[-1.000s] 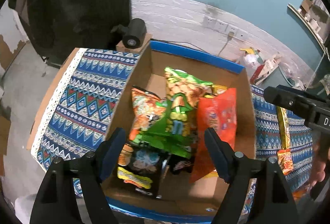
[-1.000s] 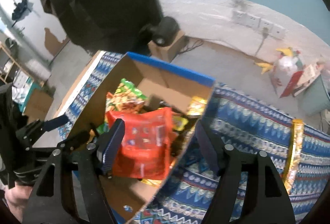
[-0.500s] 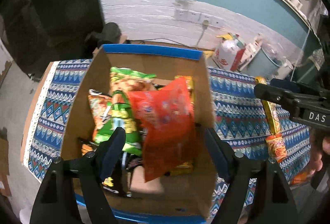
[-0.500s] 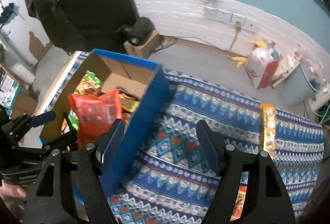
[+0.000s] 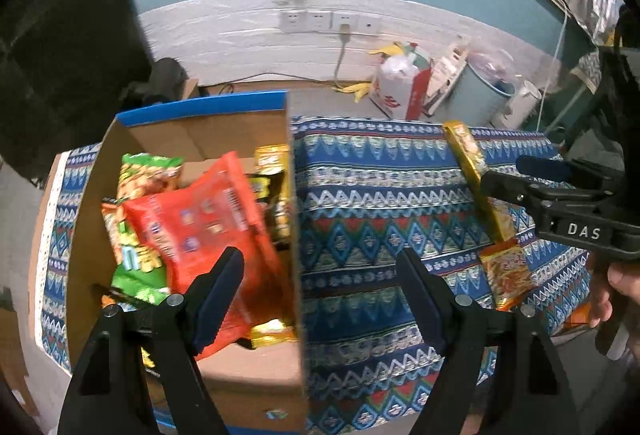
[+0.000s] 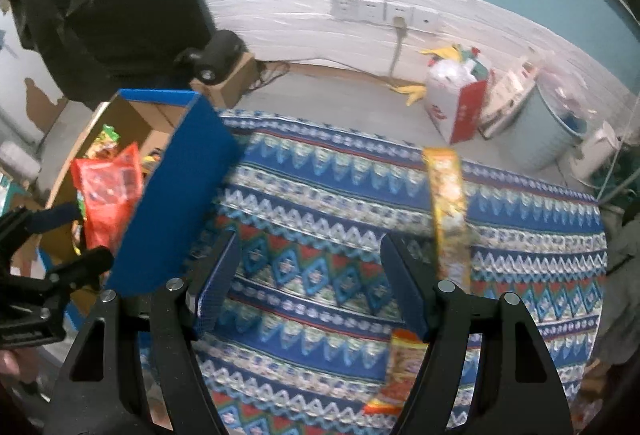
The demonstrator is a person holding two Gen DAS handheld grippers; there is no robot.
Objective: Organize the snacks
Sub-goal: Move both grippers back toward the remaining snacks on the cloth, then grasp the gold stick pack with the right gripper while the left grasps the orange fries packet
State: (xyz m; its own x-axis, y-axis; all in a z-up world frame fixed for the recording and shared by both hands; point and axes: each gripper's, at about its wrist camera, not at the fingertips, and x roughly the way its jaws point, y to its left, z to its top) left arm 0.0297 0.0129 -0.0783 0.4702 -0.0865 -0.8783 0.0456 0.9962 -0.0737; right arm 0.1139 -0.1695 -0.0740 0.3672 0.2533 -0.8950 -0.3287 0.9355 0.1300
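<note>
Now both empty grippers, left gripper [image 5: 320,295] and right gripper [image 6: 310,283], hang released; long yellow snack strip [image 6: 448,203] (two o'clock) on patterned cloth [image 6: 320,203].

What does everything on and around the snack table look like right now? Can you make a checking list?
Surface: table under a patterned blue cloth, mostly bare.
Job's things: cardboard box at the cloth's left end holding a red snack bag, a green snack bag and gold packets; a long yellow snack strip lies on the cloth outside the box, an orange packet at its near end.
Clutter: nothing seen on the cloth.
Grippers: left tool open, empty, straddling the box's right wall; right tool open, empty, over the cloth beside the strip.
Cables: one cord plugged into the wall sockets.
Surroundings: teal wall, red-and-white bag and a round bin on the floor.
</note>
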